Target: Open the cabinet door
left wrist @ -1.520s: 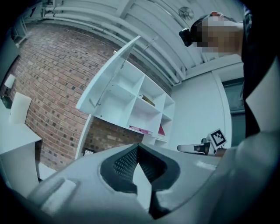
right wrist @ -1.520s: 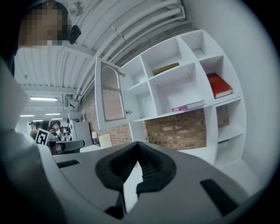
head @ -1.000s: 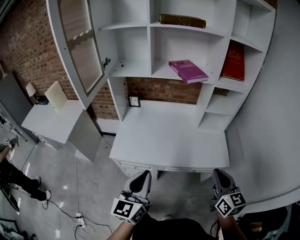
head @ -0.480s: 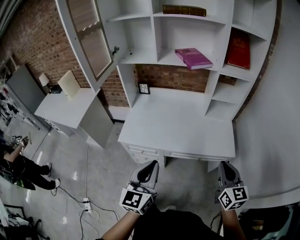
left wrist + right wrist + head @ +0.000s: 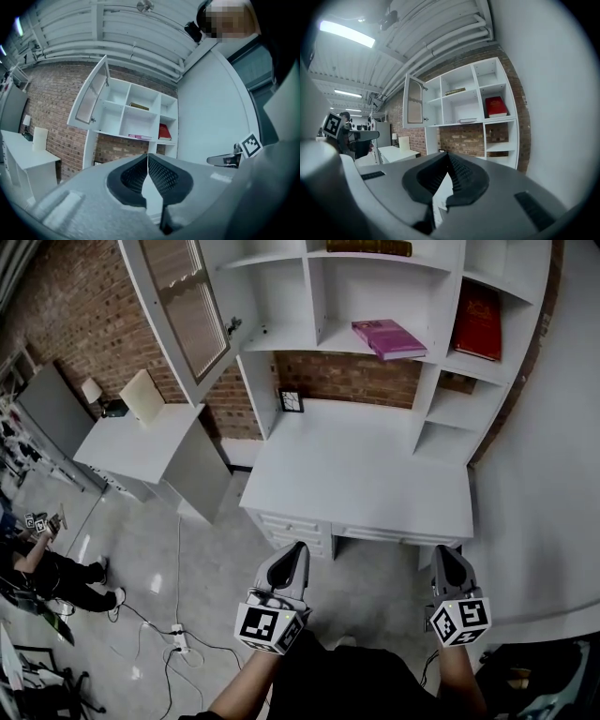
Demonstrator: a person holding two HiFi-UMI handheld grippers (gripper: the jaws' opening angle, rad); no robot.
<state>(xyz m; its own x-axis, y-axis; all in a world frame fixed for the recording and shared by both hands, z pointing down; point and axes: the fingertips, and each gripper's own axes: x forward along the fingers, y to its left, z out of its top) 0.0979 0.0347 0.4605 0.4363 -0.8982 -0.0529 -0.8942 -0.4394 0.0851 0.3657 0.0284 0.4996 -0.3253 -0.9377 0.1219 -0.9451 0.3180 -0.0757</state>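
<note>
Left tongs (image 5: pixel 297 549), right tongs (image 5: pixel 442 552) closed, empty; cabinet door (image 5: pixel 183 310) seemingly stands open.

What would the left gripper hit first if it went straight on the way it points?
The left gripper would likely meet the white desk at its front edge; depth and height are unclear.

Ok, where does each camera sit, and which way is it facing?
Head view: on the person's head, looking steeply down at the white desk; both forearms, left gripper and right gripper show.
Left gripper view: on that gripper, facing the white shelf cabinet over its shut jaws; right gripper at right.
Right gripper view: likewise, left gripper at left.
Shared: all show the open glass-panelled door.
</note>
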